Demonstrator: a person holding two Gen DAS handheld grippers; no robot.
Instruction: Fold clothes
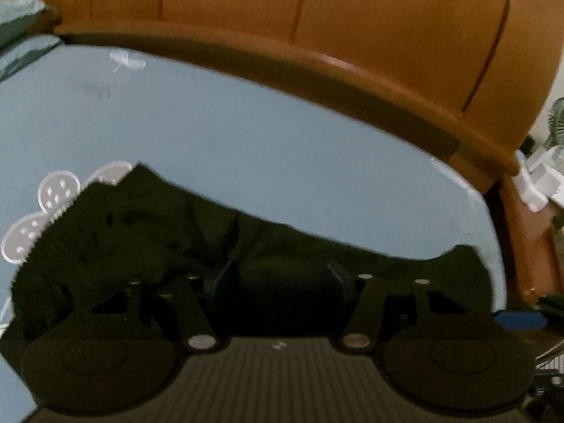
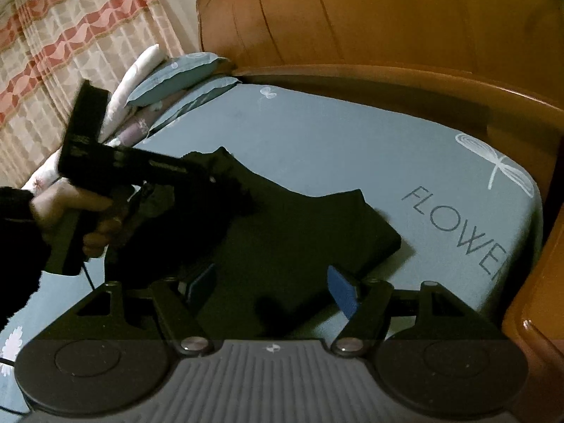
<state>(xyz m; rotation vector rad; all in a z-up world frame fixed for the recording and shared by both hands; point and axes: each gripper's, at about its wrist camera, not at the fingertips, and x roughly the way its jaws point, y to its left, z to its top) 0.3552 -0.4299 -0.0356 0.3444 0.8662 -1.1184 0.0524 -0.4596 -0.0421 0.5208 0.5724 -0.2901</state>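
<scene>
So the dark garment (image 2: 282, 239) is lying on the blue bed sheet (image 2: 352, 141), near the corner of the bed by the wooden headboard (image 2: 387, 17), just short of the "FLOWER" print (image 2: 458, 225) on the sheet. It's looking partly folded already, with one squared-off edge toward that print and a bunched, messier end on the far side from it.

The left gripper (image 2: 225, 183) is sitting over that bunched end. Its fingers are standing partly apart, and in its own view there's cloth between them, but I can't tell whether they're actually pinching it. The right gripper (image 2: 273, 282) is hovering over the near edge of the garment with fingers wide and nothing gripped.

Handling-wise, I'm guessing this is soft, light, floppy fabric, probably a knit. It'll sag and crease rather than hold shape, so grabbing a corner or a hem is better than the middle. Pinching a single layer may be tricky where it's bunched.
</scene>
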